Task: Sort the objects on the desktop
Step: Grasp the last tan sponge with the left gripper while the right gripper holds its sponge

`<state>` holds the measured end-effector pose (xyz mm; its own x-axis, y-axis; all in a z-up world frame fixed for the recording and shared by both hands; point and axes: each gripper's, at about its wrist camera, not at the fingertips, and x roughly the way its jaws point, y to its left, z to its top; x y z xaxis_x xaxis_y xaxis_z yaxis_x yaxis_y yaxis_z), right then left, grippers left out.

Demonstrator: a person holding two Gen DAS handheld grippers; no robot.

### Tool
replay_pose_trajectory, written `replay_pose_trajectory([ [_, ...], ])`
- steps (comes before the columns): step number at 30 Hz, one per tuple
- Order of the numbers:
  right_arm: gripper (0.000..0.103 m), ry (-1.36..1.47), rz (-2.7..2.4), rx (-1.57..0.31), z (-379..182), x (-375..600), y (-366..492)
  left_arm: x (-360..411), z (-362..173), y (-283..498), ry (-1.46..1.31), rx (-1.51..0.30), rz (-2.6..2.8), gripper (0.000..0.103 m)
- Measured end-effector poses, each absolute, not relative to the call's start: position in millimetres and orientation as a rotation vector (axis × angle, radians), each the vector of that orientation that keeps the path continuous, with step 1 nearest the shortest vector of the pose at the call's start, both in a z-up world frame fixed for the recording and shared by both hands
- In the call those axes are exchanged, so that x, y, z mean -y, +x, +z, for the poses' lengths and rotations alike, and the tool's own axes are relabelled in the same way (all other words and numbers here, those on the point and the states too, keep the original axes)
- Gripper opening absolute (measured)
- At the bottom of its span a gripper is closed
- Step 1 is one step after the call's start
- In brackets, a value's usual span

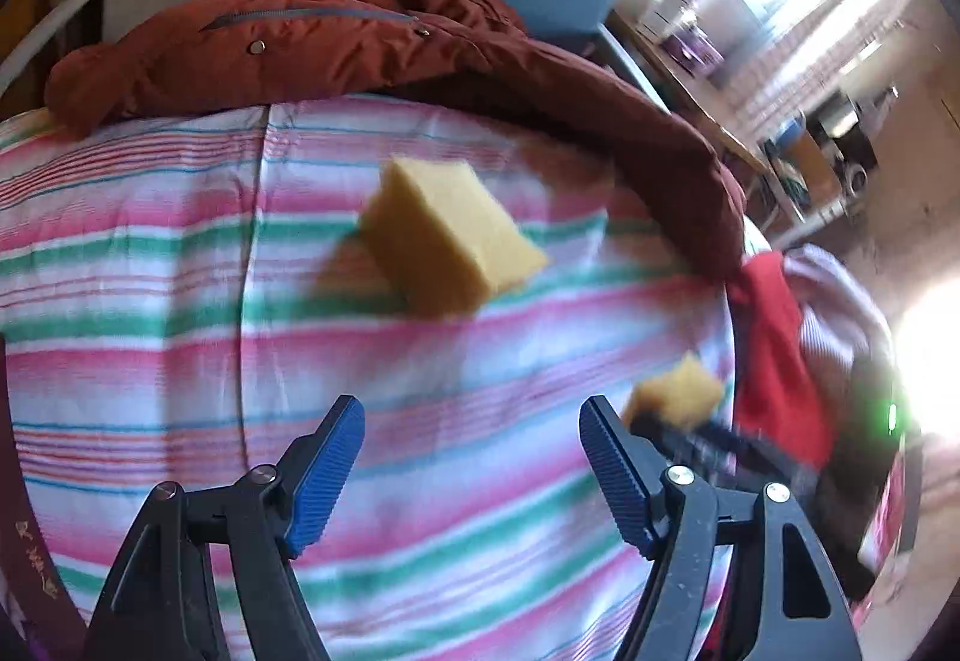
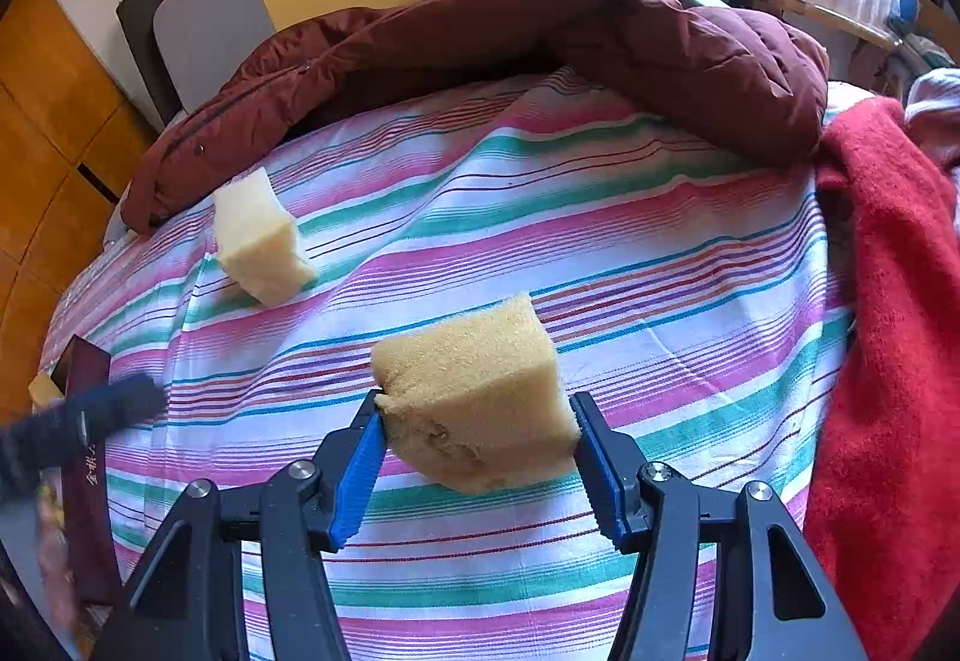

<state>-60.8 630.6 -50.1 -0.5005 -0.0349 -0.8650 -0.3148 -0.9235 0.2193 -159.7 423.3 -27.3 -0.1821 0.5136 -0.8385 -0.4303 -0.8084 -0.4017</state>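
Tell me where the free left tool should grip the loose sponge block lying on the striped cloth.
Grip the loose sponge across its two long side faces, near mid-length, coming down from above with the open left tool. The block lies skewed to the stripes, so turn the tool to match. The right tool already holds the other sponge.

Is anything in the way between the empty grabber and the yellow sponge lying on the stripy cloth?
No, nothing visible. The left gripper is open and empty, and only bare striped cloth lies between its fingers and the loose sponge. The maroon jacket lies beyond the sponge. The right gripper holds another sponge.
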Motion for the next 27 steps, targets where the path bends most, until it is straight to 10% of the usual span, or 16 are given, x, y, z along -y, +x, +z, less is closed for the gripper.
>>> replay_pose_trajectory([
  [15,0.062,-1.472,2.536,-0.488,-47,-629,-62,-493,-57,-235,-1.657,0.024,2.170,0.082],
  [27,0.060,-1.451,2.574,-0.399,-46,-621,-62,-453,-67,-216,-1.542,-0.010,2.142,0.050],
])
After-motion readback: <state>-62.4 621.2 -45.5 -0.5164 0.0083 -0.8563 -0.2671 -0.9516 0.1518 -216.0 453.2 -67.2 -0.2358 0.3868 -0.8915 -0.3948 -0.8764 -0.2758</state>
